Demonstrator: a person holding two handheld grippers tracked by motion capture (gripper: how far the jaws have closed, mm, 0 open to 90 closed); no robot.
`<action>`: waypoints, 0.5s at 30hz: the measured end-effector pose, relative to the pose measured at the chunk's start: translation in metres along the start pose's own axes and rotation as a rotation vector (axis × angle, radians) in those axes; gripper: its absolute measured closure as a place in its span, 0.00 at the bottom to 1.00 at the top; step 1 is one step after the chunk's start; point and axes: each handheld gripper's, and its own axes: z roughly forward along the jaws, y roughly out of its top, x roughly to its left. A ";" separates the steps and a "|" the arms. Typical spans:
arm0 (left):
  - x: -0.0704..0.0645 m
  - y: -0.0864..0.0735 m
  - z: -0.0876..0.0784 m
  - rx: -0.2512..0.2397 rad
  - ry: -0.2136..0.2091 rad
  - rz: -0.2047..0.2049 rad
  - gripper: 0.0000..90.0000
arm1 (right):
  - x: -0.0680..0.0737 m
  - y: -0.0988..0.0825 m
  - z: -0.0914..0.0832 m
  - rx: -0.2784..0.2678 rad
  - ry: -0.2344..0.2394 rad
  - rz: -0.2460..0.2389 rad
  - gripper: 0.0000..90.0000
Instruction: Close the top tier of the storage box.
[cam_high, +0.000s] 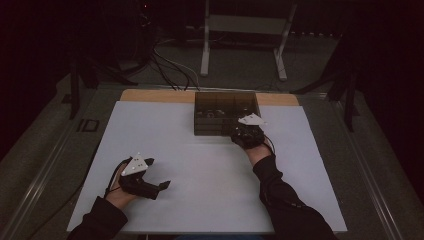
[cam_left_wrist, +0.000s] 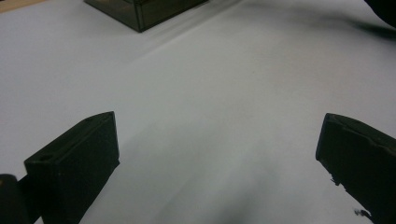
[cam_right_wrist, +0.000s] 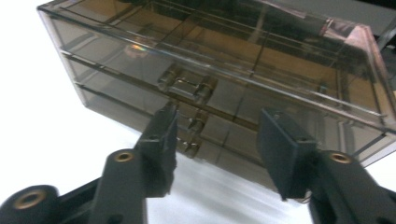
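Right gripper view: right gripper (cam_right_wrist: 217, 140), jaws half-open, empty, faces the unlabelled smoked drawer box (cam_right_wrist: 224, 60); left gripper (cam_left_wrist: 217, 154) gapes wide, empty, over the white table (cam_left_wrist: 210, 84).

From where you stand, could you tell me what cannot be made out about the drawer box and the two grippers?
- Drawer box contents: high view, too dark and small; right gripper view, smoked walls and glare blur them.
- Drawer handles: whether the drawers are fully shut is hidden by reflections.
- Right gripper in the high view: its jaws are hidden under the hand and grey plate.
- Left gripper: jaws cut off by the bottom edge of its own view.
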 end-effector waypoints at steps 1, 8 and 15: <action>0.000 0.000 0.000 0.000 -0.001 -0.001 0.01 | 0.000 0.000 0.000 0.003 0.010 0.005 0.49; 0.000 0.001 0.001 0.001 -0.004 0.001 0.01 | 0.002 0.000 -0.003 0.029 0.034 0.036 0.29; 0.000 0.001 0.001 0.003 -0.001 0.002 0.01 | 0.005 0.003 -0.002 0.070 0.081 0.051 0.14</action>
